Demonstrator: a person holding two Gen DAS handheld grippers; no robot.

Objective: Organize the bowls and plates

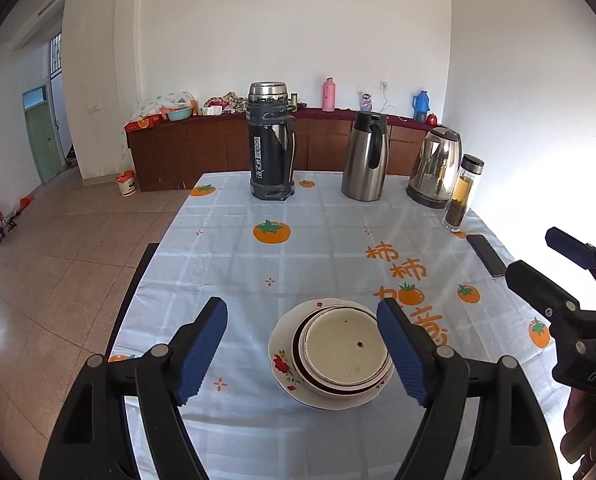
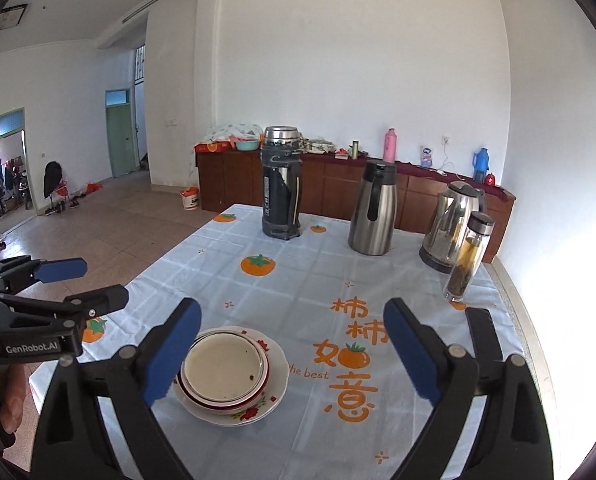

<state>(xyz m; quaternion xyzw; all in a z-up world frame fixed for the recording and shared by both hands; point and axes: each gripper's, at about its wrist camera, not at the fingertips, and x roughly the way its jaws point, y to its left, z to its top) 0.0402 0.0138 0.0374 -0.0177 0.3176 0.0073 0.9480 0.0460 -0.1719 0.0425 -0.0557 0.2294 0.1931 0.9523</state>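
Note:
A white bowl (image 1: pixel 344 350) with a dark red rim sits nested on a white floral plate (image 1: pixel 284 364) near the table's front edge. In the right wrist view the bowl (image 2: pixel 224 368) and plate (image 2: pixel 276 380) lie at lower left. My left gripper (image 1: pixel 302 352) is open and empty, held above the stack, its blue pads either side of it. My right gripper (image 2: pixel 292 354) is open and empty, just right of the stack. The right gripper also shows at the right edge of the left wrist view (image 1: pixel 550 256), and the left gripper in the right wrist view (image 2: pixel 94 282).
At the table's far end stand a dark thermos (image 1: pixel 270 142), a steel carafe (image 1: pixel 366 158), an electric kettle (image 1: pixel 436 168) and a glass tea bottle (image 1: pixel 462 194). A black phone (image 1: pixel 486 254) lies near the right edge. The table (image 1: pixel 258 272) has a persimmon-print cloth.

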